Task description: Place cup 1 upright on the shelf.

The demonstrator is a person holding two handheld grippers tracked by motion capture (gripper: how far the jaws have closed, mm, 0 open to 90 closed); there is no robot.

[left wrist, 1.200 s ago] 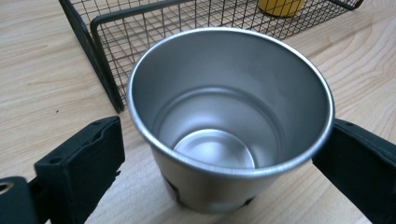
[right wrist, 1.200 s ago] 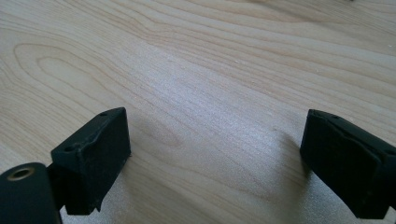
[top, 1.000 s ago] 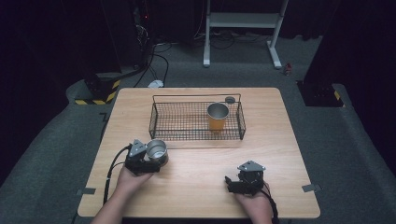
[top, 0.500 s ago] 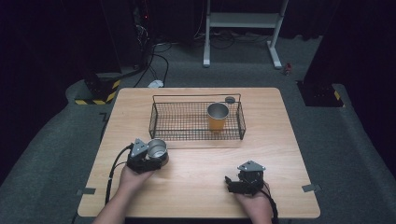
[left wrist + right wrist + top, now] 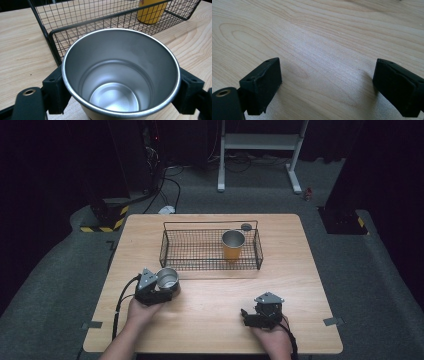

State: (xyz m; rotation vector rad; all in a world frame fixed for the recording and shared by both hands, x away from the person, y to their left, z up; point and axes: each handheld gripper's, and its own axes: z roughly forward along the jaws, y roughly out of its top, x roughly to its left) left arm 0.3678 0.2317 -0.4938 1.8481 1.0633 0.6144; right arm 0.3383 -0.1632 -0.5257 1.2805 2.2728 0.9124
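High view puts the left gripper at the near-left of the wooden table, clamped around a steel cup that stands upright with its mouth up, so its long axis runs straight up from the tabletop. Its jaws have just been closing, and the left gripper view confirms the result: the two black pads press the cup's wall from opposite sides, just under the rim, with the cup filling the space between them. The relation that the next move turns on is how the cup lies to the wire basket: the basket sits just beyond the cup, away from the person and a little toward the right, with its near rail almost beside the cup's rim in the left gripper view. Getting the cup in would likely mean lifting it clear of that rail, then carrying it forward and rightward. The left hand is plainly the nearer one to both cup and basket. The right gripper rests at the near-right of the table, well apart from the basket, and the right gripper view shows its jaws spread wide over bare wood with nothing between them. By count: two cups, one steel in the grip and one orange cup standing upright inside the basket toward its right end; one basket; one small dark round thing on the table beyond the basket's far rail; two grippers.
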